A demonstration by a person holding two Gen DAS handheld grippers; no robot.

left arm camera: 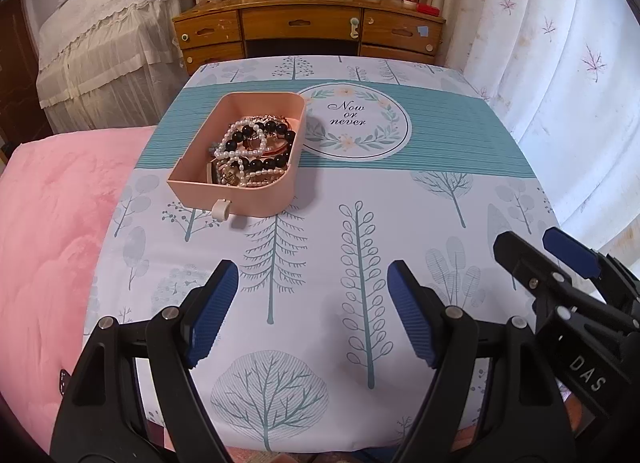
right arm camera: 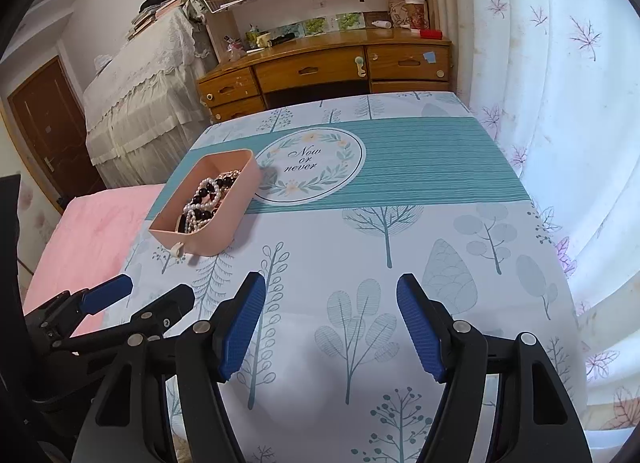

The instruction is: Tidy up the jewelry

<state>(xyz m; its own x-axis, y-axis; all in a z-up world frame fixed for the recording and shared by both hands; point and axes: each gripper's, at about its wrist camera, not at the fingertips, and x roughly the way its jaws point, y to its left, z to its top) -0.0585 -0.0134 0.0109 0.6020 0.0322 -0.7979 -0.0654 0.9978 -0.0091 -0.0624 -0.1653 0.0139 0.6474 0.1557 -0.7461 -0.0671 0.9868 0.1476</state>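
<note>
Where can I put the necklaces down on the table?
The tablecloth is bare right of the pink tray, across the round "Now or never" print toward the curtain, and between the tray and both open hand-held grippers, left and right. Only the tray, heaped with pearls and dark beads, is crowded.

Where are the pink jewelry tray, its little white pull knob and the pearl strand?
pink jewelry tray [left arm camera: 256, 205], left wrist view, on its front wall.
white pull knob [left arm camera: 221, 210], left wrist view, on the knob's ring.
pearl strand [right arm camera: 206, 185], right wrist view, on the upper loop of pearls.

Left hand-held gripper [left arm camera: 312, 315] and right hand-held gripper [right arm camera: 331, 327] gape, empty.
</note>
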